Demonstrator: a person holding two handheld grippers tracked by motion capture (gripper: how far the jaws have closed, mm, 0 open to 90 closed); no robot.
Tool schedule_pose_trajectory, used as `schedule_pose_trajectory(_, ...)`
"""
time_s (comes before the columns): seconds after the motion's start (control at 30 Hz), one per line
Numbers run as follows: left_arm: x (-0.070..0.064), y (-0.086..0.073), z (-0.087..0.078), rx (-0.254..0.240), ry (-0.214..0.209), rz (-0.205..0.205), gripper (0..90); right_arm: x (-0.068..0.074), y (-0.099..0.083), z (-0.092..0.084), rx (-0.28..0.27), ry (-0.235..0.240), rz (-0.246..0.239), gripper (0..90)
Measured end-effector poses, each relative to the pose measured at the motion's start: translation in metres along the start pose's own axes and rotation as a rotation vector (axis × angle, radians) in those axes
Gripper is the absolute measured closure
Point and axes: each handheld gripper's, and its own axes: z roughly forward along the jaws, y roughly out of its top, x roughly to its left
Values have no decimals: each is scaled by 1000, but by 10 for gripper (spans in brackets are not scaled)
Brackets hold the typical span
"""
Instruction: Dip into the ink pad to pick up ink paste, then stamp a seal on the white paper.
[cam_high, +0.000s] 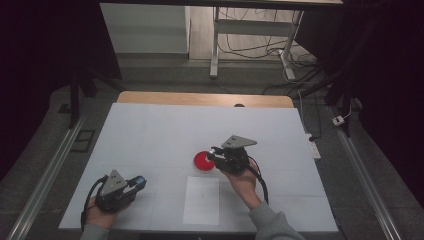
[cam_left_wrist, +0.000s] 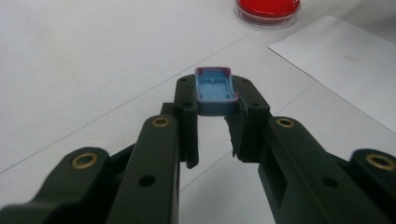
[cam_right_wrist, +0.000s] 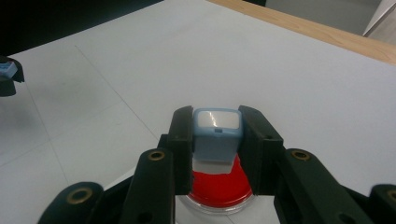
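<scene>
Holding a small blue cap (cam_left_wrist: 215, 89) between its closed jaws, the left gripper (cam_high: 131, 186) rests well to the near left of the red dish (cam_high: 202, 161). The right gripper (cam_right_wrist: 216, 135) hovers just over that dish, its jaws clamped on a pale blue stamp body (cam_right_wrist: 217, 133) with a glossy white face. The likeliest slip seems to be the stamp body twisting in the pads, since only its sides are pinched; a tilt could smear red over the dish rim or drop it. A white paper sheet (cam_high: 201, 200) lies just on the near side of the dish and could slide if pressed off-centre. The white table (cam_high: 160, 135) has a wooden far edge (cam_high: 200, 98); beyond the dish, a dim floor carries desk legs and loose cables (cam_high: 255, 47).
</scene>
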Motion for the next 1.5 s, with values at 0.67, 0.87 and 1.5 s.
schedule_pose_trajectory(0.67,1,0,0,1,1,1,740,-3,-4,-15,-2,-4,3,668)
schedule_pose_trajectory(0.87,1,0,0,-1,1,0,739,-4,-5,-18,3,4,5,668)
schedule_pose_trajectory(1.5,0,0,1,-1,-3,0,740,3,-11,-35,11,24,-17,668)
